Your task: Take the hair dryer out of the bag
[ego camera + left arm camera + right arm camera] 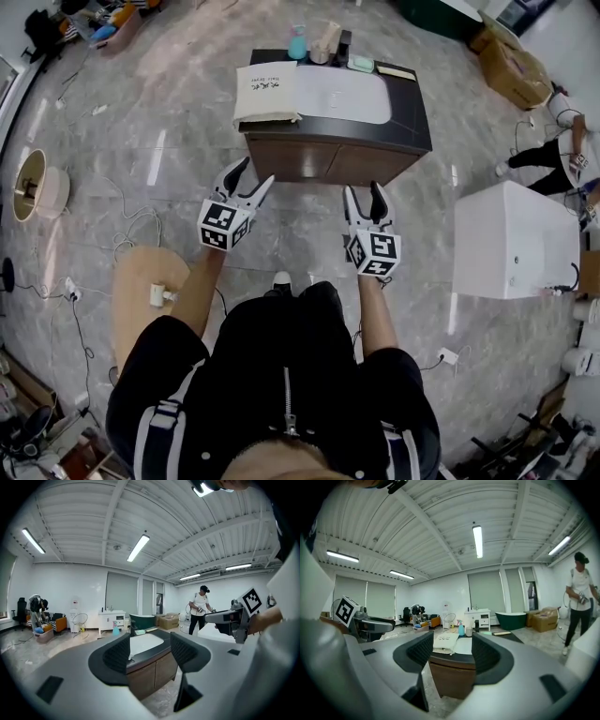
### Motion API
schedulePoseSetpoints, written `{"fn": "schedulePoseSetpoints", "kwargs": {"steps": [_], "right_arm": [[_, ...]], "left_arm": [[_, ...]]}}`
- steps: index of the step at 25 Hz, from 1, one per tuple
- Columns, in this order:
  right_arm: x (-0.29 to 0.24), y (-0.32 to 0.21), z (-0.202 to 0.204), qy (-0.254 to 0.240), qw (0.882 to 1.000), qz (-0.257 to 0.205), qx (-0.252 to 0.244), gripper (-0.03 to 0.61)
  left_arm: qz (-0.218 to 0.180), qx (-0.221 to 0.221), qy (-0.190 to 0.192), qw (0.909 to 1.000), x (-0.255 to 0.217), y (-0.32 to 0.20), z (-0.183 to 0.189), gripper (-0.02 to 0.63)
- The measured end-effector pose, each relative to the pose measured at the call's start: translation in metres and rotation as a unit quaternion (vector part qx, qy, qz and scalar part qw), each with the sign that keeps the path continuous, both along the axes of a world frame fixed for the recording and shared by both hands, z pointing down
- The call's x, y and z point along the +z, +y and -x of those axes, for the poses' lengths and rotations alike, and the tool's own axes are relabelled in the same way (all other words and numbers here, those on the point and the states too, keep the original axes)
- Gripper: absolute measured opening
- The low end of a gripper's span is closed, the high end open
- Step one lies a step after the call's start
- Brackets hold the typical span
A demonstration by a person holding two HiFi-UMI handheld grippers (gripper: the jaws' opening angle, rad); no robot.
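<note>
Cream fabric bag [267,92] first: with left claw [255,174] and right claw [363,191] both open and empty, come near the dark surface [409,105], hold one edge down, reach into the mouth slowly.

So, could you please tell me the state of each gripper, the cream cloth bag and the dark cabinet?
Left gripper: open, empty.
Right gripper: open, empty.
Cream cloth bag: lying flat on the dark countertop, untouched, contents hidden.
Brown wooden cabinet doors: shut.
White basin: empty.
</note>
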State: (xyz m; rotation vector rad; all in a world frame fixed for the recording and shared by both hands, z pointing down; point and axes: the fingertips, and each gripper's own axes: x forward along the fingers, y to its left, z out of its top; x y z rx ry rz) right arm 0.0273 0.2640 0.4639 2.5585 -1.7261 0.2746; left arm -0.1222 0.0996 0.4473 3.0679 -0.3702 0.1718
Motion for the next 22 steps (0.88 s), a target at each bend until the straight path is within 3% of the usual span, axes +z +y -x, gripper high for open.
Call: {"fn": "schedulePoseSetpoints", "kwargs": {"steps": [11,22], "right_arm": [[0.008,-0.064,-0.053,-0.007,1.0,-0.004,-0.022,0.25],[0.004,-0.194,-0.142,-0.009,0.992,0.001,-0.123,0.25]], "left_arm": [[0.002,-0.03,-0.015,0.9994,0.014,-0.059,-0.035,0.276],[0.006,-0.108,-0.015,0.994,0.006,-0.145,-0.106,0.276]]}}
